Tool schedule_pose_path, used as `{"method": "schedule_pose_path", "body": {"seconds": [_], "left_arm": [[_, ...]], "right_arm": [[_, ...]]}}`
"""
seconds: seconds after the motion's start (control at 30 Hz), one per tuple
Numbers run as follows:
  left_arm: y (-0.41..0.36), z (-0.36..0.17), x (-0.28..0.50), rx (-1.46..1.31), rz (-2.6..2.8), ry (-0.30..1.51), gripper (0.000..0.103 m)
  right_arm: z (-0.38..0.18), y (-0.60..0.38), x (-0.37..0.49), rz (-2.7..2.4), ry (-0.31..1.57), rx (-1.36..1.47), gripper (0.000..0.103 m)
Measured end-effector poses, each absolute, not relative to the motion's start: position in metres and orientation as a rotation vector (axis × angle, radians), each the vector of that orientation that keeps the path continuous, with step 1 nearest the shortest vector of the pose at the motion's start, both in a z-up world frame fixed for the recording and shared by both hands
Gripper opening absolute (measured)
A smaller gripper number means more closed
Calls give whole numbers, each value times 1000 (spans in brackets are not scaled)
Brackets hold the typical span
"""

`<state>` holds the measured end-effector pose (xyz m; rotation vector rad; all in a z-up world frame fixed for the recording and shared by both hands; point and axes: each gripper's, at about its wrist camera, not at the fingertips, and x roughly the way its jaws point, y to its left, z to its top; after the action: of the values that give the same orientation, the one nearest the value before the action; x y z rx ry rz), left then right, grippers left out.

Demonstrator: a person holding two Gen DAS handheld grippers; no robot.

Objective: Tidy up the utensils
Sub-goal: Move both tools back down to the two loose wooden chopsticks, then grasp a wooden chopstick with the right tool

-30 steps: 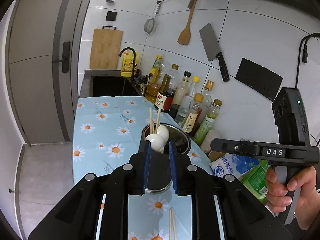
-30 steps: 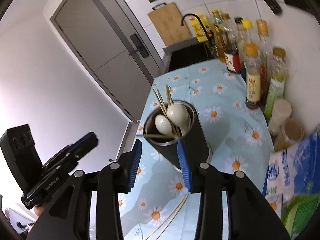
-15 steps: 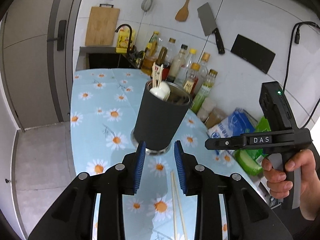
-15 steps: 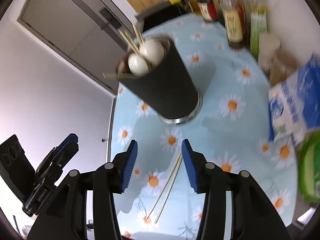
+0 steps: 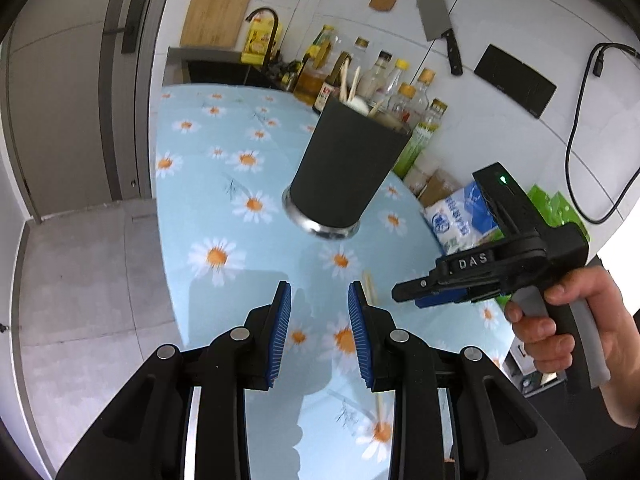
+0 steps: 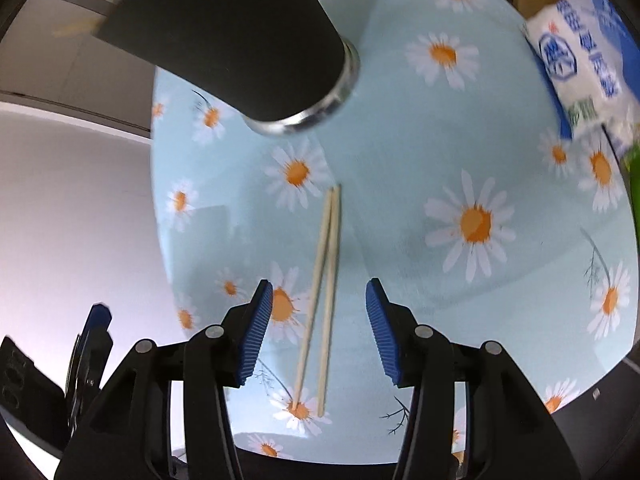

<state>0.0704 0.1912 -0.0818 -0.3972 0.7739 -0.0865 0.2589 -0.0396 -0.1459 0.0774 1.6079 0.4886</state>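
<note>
A black utensil holder (image 5: 344,168) with a steel foot stands on the daisy tablecloth (image 5: 200,184); chopsticks and white spoons stick out of its top. A loose pair of wooden chopsticks (image 6: 324,280) lies flat on the cloth in front of it. My right gripper (image 6: 320,286) points steeply down over this pair, open, its blue pads on either side and clear of the wood. In the left wrist view a hand (image 5: 560,320) holds that right gripper (image 5: 412,294) just right of the chopsticks (image 5: 370,286). My left gripper (image 5: 320,286) is open and empty, short of the holder (image 6: 240,32).
Sauce and oil bottles (image 5: 400,88) line the tiled wall behind the holder. A blue-and-white bag (image 6: 580,52) and green packets lie at the right. The table's left edge drops to a grey floor (image 5: 80,280). A sink and faucet (image 5: 264,24) are at the far end.
Both grippers have sunk toward the table and tipped downward, and their jaws have widened. The holder has slid out from between the fingers; the right gripper now frames the loose chopsticks.
</note>
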Motion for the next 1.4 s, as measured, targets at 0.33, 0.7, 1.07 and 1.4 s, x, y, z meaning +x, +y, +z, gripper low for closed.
{"method": "schedule_pose_path", "body": {"seconds": [0.33,0.7,1.07,1.4], "left_arm": [[203,-108,54,-408,-122,844,28],[209,-116,51,-447,-150,870,28],[204,-127,55,-479,-191,892,28],[191,-130,60,-503,-218,904,28]], "right_arm": [[-164,-27,256,380,1651,4,25],[-173,-1,257,315,1653,-80,18],[-175,33,251,211,1622,-182,16],[-173,25,251,243,1637,-146,5]]}}
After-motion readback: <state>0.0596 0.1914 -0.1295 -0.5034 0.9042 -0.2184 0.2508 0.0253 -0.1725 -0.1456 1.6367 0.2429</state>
